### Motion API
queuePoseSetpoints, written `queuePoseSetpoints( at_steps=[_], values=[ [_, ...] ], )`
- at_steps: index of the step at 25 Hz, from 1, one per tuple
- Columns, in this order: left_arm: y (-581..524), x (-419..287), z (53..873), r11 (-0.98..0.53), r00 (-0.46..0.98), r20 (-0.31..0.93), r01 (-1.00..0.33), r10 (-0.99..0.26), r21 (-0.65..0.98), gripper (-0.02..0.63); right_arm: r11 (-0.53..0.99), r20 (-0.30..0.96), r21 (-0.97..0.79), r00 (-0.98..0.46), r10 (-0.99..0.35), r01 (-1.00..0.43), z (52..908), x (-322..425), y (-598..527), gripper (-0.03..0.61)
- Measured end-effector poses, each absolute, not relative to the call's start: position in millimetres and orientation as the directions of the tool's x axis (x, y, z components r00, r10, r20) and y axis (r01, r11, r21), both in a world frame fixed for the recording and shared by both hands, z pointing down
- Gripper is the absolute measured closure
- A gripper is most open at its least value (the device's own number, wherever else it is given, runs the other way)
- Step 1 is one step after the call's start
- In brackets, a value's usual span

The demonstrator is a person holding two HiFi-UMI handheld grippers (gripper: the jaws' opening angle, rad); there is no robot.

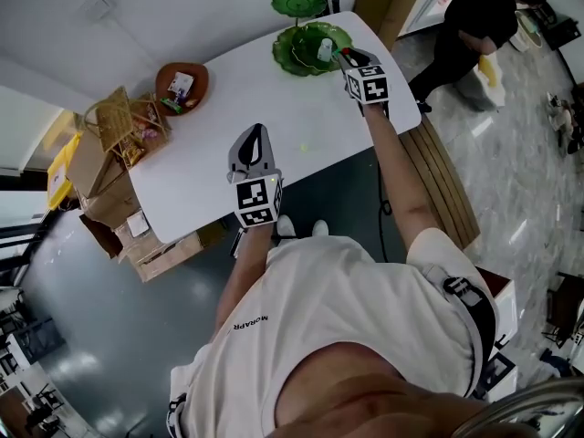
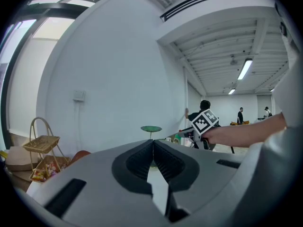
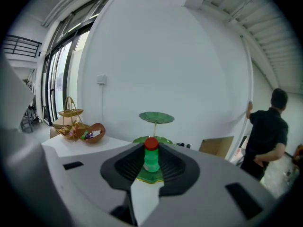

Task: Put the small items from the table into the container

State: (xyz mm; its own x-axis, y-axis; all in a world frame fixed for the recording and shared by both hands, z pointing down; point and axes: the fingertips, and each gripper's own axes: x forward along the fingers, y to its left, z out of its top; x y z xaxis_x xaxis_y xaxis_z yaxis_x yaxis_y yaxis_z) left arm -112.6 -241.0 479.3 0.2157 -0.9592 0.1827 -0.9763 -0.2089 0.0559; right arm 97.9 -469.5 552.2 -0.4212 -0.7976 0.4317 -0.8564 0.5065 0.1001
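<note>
**Two grippers over a white table, one bottle held**

White T-shirt shoulders [image 1: 365,336] fill the bottom of the head view, with both of the person's forearms reaching out over the one white table [image 1: 310,144].

The left gripper [image 1: 255,137] hangs above the near half of the table, its jaws pressed together with nothing between them.

The right gripper [image 1: 349,58] is stretched to the far end. Its jaws are clamped on one small green bottle [image 3: 151,159] with a red cap, held upright right at the rim of the green stand [image 1: 294,55]. That stand has two plates, a wide lower one and a smaller one above it on a thin stem.

One brown bowl [image 1: 182,86] sits near the table's left end with a few small bright things in it, too small to name. Just beside it is one wire basket [image 1: 117,119] with two tiers, its contents a jumble. Cardboard boxes [image 1: 102,190] lie on the floor below, partly hidden by the table.

A tiny green speck [image 1: 303,147] lies on the bare tabletop between the grippers.

One person in black [image 1: 473,18] stands beyond the table, cut off by the picture's edge
</note>
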Motion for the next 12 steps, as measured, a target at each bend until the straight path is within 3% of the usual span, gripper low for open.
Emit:
queuePoseSetpoints(
  at_steps=[12],
  values=[
    [-244,-118,481,-0.189,0.195,0.192,-0.981,-0.962,0.046,0.607,0.462,0.508,0.048,-0.377,-0.775,-0.885,588,110,-516,0.482]
  ],
)
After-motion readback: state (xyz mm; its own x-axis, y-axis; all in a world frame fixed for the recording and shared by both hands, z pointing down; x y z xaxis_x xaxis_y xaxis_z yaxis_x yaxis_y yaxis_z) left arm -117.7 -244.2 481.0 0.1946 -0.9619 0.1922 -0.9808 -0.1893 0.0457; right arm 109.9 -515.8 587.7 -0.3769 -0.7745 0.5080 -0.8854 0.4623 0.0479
